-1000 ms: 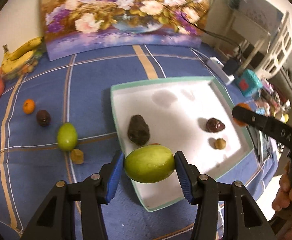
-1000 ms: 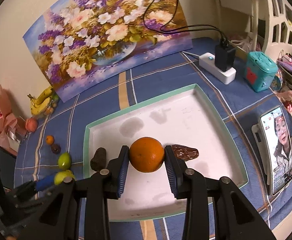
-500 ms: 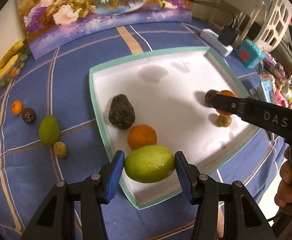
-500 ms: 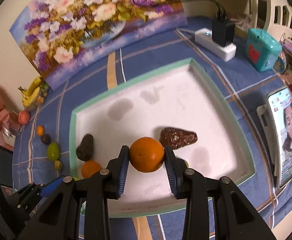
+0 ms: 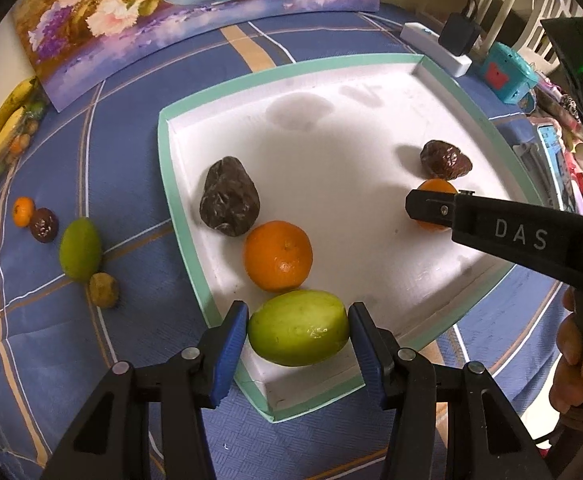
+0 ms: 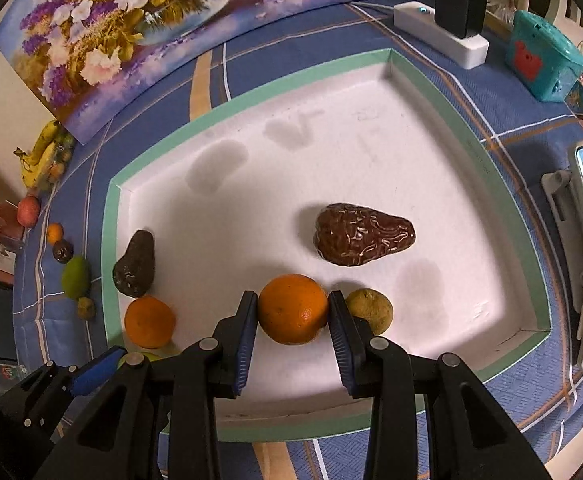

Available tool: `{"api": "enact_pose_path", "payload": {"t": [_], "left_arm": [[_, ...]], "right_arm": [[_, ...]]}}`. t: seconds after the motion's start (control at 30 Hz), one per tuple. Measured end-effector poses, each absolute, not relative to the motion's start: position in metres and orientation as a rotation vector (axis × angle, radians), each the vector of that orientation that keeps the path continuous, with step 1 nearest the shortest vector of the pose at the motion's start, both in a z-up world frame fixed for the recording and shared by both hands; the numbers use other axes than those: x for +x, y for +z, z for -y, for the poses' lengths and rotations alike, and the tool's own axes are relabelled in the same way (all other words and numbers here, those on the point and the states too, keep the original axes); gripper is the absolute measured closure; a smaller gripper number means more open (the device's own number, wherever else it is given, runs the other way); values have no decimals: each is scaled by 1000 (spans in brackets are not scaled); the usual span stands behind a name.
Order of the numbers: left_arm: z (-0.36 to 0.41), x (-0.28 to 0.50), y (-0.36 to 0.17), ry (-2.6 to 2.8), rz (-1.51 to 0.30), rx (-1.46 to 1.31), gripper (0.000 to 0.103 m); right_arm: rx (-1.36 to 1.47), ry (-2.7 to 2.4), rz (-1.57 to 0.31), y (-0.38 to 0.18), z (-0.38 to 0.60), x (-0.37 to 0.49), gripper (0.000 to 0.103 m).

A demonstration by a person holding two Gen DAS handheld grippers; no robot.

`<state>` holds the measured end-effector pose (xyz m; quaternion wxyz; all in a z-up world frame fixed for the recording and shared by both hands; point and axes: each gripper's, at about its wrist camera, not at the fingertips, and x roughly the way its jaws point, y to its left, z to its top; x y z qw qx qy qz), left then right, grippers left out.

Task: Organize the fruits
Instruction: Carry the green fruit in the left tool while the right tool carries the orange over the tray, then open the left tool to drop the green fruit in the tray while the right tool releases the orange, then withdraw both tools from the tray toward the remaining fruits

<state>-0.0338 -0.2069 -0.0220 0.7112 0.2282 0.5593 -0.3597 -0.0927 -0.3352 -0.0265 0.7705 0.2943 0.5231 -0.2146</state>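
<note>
Left wrist: left gripper (image 5: 298, 333) tight around green fruit (image 5: 298, 334)

Woven blue tablecloth (image 5: 139, 312), matt white tray (image 5: 331, 152), glossy wrinkled brown fruit (image 6: 365, 235), dimpled orange (image 6: 293, 314).

tray (image 6: 107, 240): white, mint-green rim | tablecloth (image 5: 139, 120): blue, tan and white stripes | held mango (image 5: 298, 327): light green | held orange (image 6: 293, 309): bright orange | gripper pads (image 5: 230, 350): blue
</note>
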Motion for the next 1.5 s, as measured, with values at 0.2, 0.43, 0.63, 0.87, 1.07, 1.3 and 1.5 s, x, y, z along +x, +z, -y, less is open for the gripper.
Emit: {"api": "enact_pose_path", "payload": {"t": [0.2,0.43,0.63,0.87,1.07,1.3,1.5], "left_arm": [[212,-34,-24,-793,-1247,511,47],[208,-33,-6,-816,-1211,471,44],[195,-23,10,-820,-1181,420,44],[171,3,19,-727,-1163,341,44],[133,36,12,-566,-1184,264,30],[87,66,8,-386,-1164,203,0],[61,80,8,-289,-1138,189,0]], "right_arm": [[629,-465,-1151,-28,334,-92,66],[610,-478,-1145,-21,332,-89,66],[589,-479,-1099,-4,332,-93,66],[576,-479,-1084,1,330,-94,66],[564,-471,-1097,-1,327,-90,66],[514,-467,-1069,7,317,-84,48],[454,-420,-1042,15,300,-73,32]]}}
